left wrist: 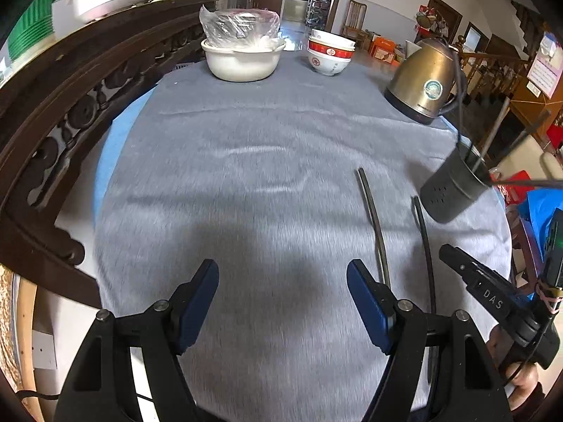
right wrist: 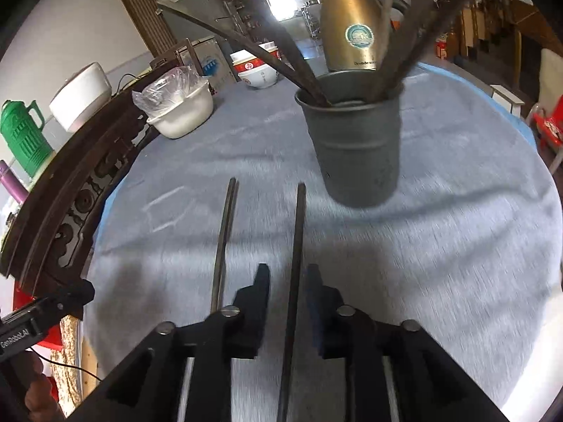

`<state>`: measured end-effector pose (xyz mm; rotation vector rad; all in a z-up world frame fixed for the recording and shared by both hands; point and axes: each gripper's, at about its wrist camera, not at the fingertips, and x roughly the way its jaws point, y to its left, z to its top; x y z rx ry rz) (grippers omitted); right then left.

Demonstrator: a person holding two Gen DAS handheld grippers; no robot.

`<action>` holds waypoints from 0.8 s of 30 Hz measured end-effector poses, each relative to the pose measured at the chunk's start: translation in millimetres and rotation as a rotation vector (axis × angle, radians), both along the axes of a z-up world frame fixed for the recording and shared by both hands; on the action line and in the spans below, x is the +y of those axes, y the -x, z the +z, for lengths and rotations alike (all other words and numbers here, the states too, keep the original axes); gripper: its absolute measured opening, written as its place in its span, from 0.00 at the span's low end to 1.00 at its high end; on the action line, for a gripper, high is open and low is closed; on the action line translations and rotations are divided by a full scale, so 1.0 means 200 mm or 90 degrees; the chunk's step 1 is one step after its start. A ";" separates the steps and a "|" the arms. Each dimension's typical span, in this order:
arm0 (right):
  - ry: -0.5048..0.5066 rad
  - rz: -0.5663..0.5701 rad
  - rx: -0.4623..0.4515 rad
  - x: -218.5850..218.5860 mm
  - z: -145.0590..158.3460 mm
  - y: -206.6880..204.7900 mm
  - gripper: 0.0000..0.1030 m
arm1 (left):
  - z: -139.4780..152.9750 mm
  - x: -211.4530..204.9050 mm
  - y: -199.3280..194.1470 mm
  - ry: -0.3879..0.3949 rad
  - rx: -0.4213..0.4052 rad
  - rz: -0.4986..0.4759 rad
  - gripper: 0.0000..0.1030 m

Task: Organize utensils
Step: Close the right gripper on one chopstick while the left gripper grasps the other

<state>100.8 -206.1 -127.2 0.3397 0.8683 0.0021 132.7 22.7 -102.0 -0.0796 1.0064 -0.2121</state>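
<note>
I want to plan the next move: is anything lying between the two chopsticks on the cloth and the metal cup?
Nothing visible does. Only bare grey cloth lies between the two chopsticks and the metal cup, though other sticks already lean inside it.

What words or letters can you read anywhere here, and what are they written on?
"DAS" - on the black body of the right gripper, seen from the left wrist view.
"GenRobot.AI" - on the black body of the left gripper, at the edge of the right wrist view.
Round badge and small print on the gold kettle: too blurred to read.
Red marks on the stacked bowls: too small to read.
</note>
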 end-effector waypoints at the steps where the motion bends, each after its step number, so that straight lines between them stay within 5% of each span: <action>1: 0.002 -0.002 0.000 0.00 -0.01 -0.02 0.37 | -0.01 -0.01 -0.03 -0.001 0.003 -0.001 0.74; 15: 0.093 -0.054 0.040 0.07 -0.11 -0.34 0.33 | -0.04 -0.11 -0.39 0.013 0.052 -0.036 0.74; 22: 0.108 -0.055 0.049 0.08 -0.14 -0.38 0.07 | -0.09 -0.19 -0.54 0.038 0.115 -0.076 0.74; 24: 0.093 -0.053 0.041 0.05 -0.13 -0.36 0.07 | -0.11 -0.23 -0.59 0.052 0.138 -0.081 0.74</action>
